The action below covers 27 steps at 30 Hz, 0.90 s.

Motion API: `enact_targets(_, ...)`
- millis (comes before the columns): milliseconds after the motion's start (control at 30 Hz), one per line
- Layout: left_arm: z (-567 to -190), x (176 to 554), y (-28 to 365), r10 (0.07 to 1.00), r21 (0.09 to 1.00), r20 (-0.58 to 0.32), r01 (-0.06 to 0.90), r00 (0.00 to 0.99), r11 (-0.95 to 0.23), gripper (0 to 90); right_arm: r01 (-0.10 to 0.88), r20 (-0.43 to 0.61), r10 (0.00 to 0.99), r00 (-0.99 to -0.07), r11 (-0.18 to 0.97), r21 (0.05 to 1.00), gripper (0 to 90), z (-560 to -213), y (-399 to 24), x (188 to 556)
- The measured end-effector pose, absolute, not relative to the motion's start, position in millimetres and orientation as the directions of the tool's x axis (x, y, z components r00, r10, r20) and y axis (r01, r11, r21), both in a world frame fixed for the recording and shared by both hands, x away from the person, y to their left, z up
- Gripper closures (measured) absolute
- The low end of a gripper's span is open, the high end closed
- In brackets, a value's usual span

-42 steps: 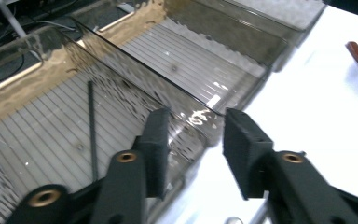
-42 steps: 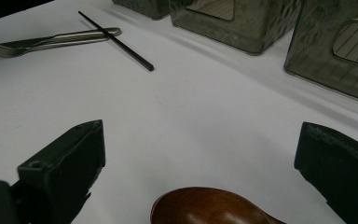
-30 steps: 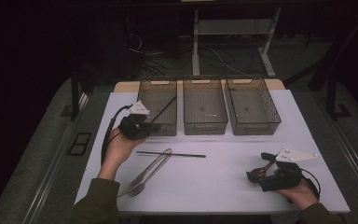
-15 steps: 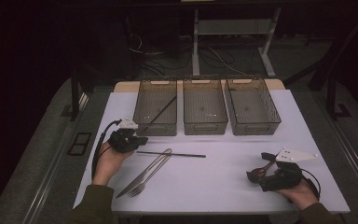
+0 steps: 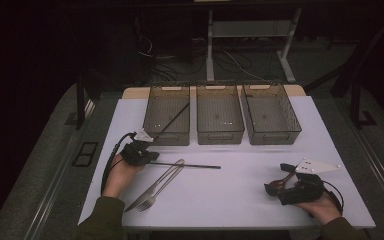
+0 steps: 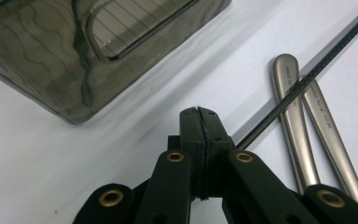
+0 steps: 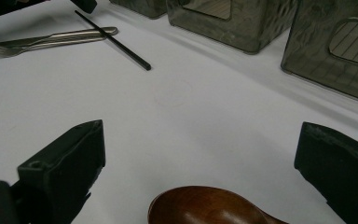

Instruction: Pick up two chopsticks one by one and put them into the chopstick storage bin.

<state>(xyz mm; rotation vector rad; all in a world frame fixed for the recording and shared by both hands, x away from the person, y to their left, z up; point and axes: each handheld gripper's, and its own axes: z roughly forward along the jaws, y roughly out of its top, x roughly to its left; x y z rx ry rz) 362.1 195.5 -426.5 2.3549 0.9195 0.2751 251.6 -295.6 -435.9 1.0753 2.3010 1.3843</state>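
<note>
A black chopstick (image 5: 190, 165) lies flat on the white table, its middle across the handles of a fork and knife (image 5: 157, 184). My left gripper (image 5: 155, 158) rests at the chopstick's left end. In the left gripper view its jaws (image 6: 199, 114) are pressed together, and the chopstick (image 6: 303, 77) runs off from beside the right jaw, over the two metal handles (image 6: 293, 126). My right gripper (image 5: 280, 179) sits at the front right, open. A brown wooden spoon (image 7: 205, 207) lies on the table between its jaws.
Three dark see-through bins stand in a row at the back: left (image 5: 169, 136), middle (image 5: 219, 135), right (image 5: 272, 136). A second black chopstick (image 5: 175, 119) leans inside the left bin. A table frame and cables show beyond the far edge.
My left gripper has come back from the left bin and down to the left end of the chopstick on the table. The right gripper and the spoon have stayed put.
</note>
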Motion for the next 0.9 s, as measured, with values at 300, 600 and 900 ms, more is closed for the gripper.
enact_targets(300, -429, 355, 197, 0.667, 0.585, -0.042, 0.559, 0.744, -0.587, 89.0, 0.466, 0.157, 0.702, -0.694, 0.272, 0.842, 2.2, -435, -296, 251)
enact_targets(600, -427, 342, 197, 0.665, 0.581, -0.056, 0.566, 0.745, -0.585, 89.0, 0.465, 0.159, 0.702, -0.695, 0.27, 0.843, 2.2, -435, -296, 251)
enact_targets(900, -428, 323, 200, 0.654, 0.579, -0.063, 0.561, 0.754, -0.592, 89.0, 0.465, 0.161, 0.703, -0.693, 0.265, 0.844, 2.2, -435, -297, 251)
